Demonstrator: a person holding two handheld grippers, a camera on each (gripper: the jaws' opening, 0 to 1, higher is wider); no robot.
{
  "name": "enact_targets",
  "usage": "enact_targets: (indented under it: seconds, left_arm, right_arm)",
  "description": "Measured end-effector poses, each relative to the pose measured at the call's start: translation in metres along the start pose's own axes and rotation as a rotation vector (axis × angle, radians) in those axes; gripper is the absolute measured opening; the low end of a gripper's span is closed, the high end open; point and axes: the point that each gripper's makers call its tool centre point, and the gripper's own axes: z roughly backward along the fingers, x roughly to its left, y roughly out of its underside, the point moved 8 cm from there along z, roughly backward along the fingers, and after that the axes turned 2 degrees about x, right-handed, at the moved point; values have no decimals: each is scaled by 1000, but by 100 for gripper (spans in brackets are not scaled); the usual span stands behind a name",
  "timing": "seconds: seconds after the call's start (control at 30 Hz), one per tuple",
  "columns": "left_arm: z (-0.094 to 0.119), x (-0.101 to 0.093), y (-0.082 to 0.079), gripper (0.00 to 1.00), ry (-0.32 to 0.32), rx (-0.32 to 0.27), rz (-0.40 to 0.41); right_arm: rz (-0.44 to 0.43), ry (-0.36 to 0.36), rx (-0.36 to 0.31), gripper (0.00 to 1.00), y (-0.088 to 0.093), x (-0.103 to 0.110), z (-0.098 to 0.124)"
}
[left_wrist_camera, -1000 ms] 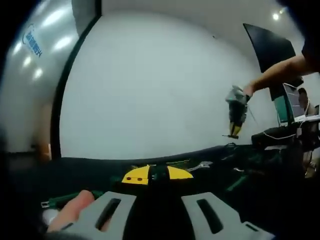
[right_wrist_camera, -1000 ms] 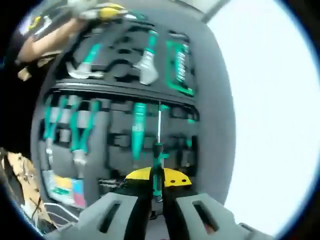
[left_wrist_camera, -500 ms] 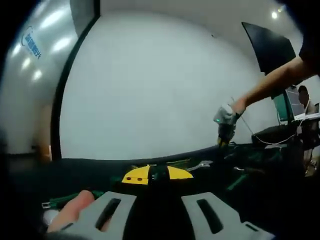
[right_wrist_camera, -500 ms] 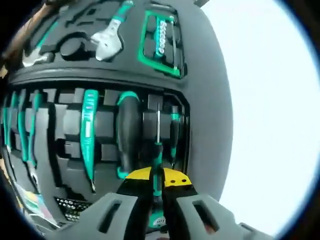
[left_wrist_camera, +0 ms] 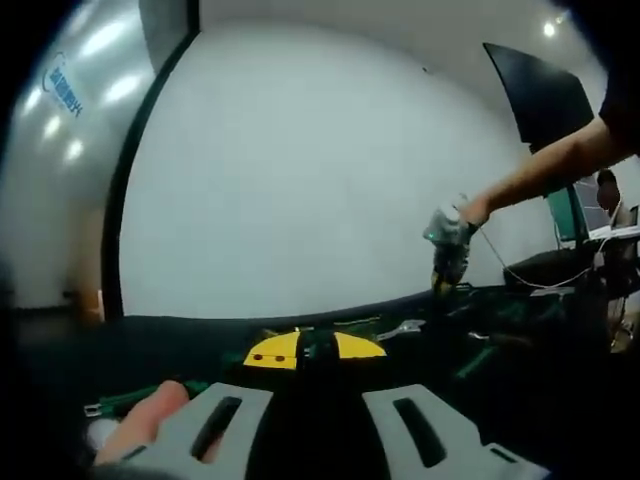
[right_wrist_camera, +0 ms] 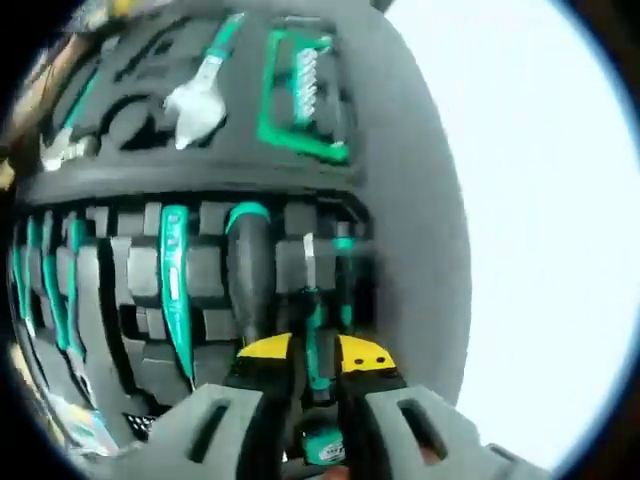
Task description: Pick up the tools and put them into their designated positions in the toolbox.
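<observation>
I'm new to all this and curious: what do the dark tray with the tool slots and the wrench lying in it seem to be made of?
The tray looks like dark grey foam: matte, with tool-shaped cut-outs. The wrench appears to be bare metal, pale and shiny at the head, with a green handle, perhaps plastic or rubber; the blur leaves that open.

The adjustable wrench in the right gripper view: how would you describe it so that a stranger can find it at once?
Start at the grey foam toolbox tray and look at its far section, beyond the row of green-handled tools. The adjustable wrench lies there, just left of the green-framed bit set. It alone has a broad silver head on a green handle.
</observation>
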Motion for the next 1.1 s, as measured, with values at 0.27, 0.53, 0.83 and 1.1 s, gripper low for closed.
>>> enact_targets:
  seconds: [0.27,0.53,0.83,1.1]
  left_arm:
    - [0,-6,-1,12,-3,11,-15]
    - [-15,5,-18,13,-19,14,190]
    - [-186,-119,-57,12,306,358,-52]
    - [-294,-189,-4,3,410,573,-158]
  right_arm:
    - [-257,276,-378,8,9,-11,36]
    - [-899,-37,-1222,31,30,5,84]
    - [-857,408,-693,0,77,11,23]
    - [-772,546,-659,0,79,25,-2]
